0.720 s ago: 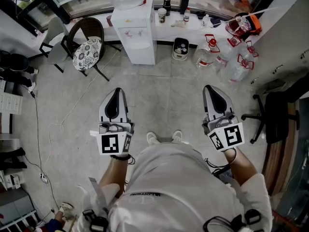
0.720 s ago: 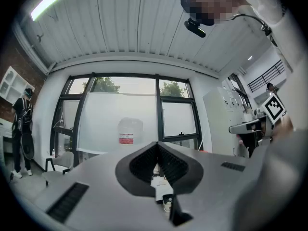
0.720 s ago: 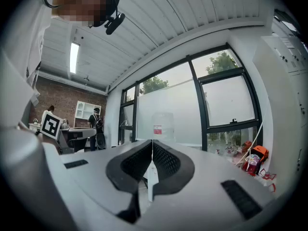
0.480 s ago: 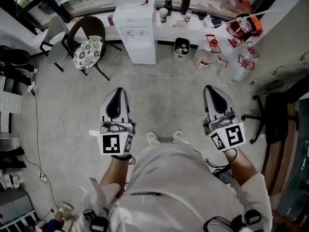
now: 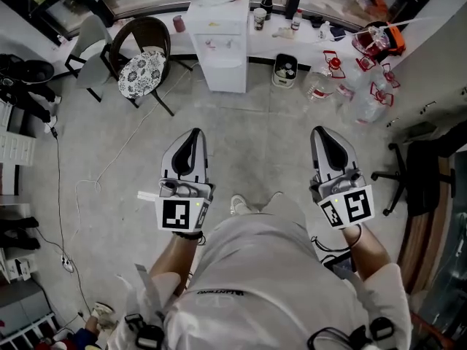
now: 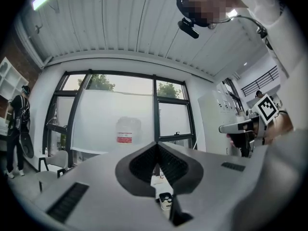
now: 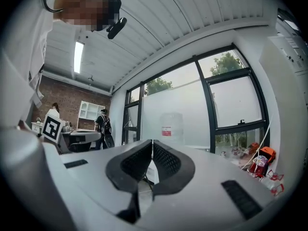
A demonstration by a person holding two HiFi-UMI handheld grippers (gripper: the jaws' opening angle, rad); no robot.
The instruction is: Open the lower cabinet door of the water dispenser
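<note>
Over the last moment our view shifts slightly, so the water dispenser (image 5: 223, 46) sits more nearly between the two claws. It remains well ahead of them, its lower cabinet door (image 5: 228, 73) apparently shut and untouched, so we judge the approach unfinished. The left claw (image 5: 193, 133) and the right claw (image 5: 325, 131) are both fully closed, gripping nothing, above the floor (image 5: 255, 144).

You hold two grippers: a left gripper (image 5: 193, 133) and a right gripper (image 5: 320, 131). You can see one water dispenser (image 5: 222, 49), one small bin (image 5: 285, 70) and one round chair (image 5: 142, 71) with a cushion.
</note>
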